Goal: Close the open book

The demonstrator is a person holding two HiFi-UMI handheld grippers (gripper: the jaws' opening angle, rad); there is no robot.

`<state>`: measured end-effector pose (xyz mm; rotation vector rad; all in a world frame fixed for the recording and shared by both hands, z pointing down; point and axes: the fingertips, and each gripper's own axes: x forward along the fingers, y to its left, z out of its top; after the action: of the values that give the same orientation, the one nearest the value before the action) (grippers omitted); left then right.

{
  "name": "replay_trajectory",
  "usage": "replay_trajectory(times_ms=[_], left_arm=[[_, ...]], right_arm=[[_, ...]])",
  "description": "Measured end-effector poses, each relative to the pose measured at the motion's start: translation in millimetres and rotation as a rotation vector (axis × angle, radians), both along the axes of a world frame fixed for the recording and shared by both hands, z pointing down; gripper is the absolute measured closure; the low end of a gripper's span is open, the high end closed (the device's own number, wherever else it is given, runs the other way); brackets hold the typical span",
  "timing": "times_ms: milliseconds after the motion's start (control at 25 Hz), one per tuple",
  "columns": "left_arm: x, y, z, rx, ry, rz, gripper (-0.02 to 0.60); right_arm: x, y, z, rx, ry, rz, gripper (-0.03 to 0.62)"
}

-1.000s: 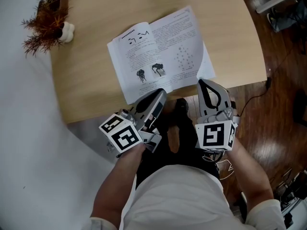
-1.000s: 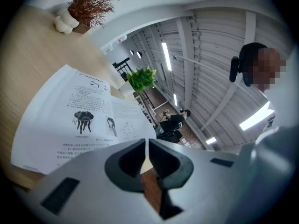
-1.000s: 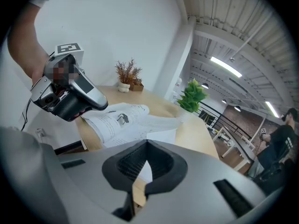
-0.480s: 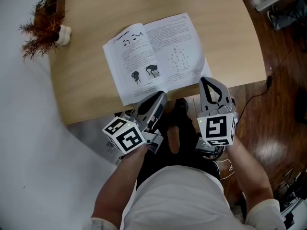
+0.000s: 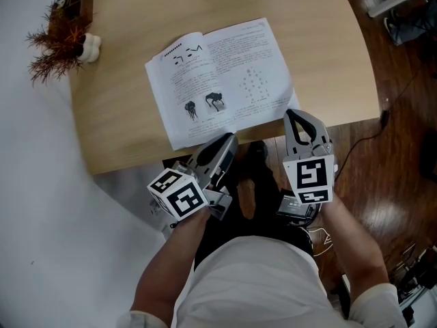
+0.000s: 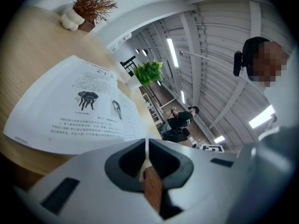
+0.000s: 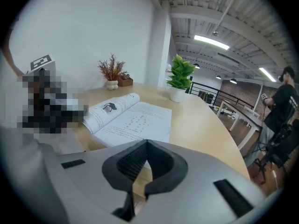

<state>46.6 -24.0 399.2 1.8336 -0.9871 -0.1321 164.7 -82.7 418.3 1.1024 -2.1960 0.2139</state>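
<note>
Book (image 5: 218, 80) lies open, pages up, on the wooden counter (image 5: 136, 19), close to its front edge. I note my left gripper (image 5: 228, 138) and right gripper (image 5: 293, 115) near that edge, fingers closed on both, nothing held. Dried plant (image 5: 60, 39) at far-left corner

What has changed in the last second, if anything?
The right gripper rolled slightly, tilting its marker cube, and it and the left gripper dipped a little. Nothing was gripped or released. Both stay shut and empty; the open book lies untouched on the table.
</note>
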Motion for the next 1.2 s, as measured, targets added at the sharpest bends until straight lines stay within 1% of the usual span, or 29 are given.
replay_trajectory(times_ms=[240,640,880,1040,1200], left_arm=[[3.6,-0.6,3.2,-0.004,0.000,0.005,0.583],[11.1,0.0,4.3,-0.015,0.004,0.018,0.583],[14.9,1.4,3.6,-0.015,0.007,0.024,0.583],[13.7,2.0,2.9,0.002,0.009,0.029,0.583],[11.0,1.4,-0.8,-0.001,0.008,0.019,0.583]], right_arm=[[3.8,-0.9,10.9,-0.030,0.016,0.003,0.592],[26.8,0.0,25.5,-0.070,0.066,0.030,0.592],[33.9,-0.7,27.6,-0.075,0.078,0.039,0.592],[37.2,-1.0,28.7,-0.081,0.087,0.047,0.592],[42.3,-2.7,28.8,-0.086,0.103,0.061,0.591]])
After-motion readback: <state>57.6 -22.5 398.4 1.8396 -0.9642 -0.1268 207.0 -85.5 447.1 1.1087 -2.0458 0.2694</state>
